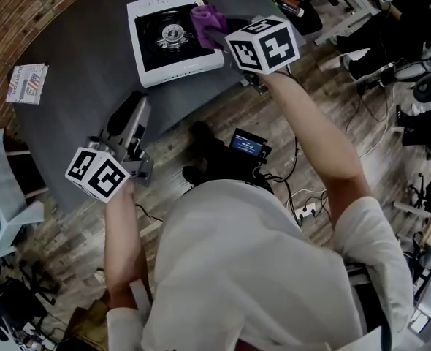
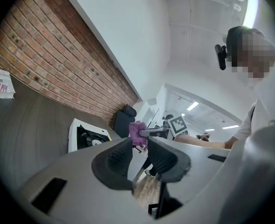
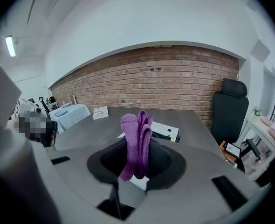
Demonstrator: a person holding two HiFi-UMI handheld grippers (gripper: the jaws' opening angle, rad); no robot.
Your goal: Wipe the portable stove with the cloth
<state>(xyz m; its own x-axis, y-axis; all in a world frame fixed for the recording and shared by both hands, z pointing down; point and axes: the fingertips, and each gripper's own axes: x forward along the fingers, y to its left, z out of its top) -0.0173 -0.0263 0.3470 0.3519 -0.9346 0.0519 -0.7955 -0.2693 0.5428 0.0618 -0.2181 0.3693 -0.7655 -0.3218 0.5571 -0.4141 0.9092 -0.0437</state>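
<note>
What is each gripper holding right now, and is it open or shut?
Left gripper: open, empty.
Right gripper: closed on the purple cloth.

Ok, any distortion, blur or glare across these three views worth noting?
Head view: even light, stove sharp, slight bending at edges. Left gripper view: heavy fisheye, dark corners, ceiling light glaring top right. Right gripper view: brick wall bows; cloth crisp.
</note>
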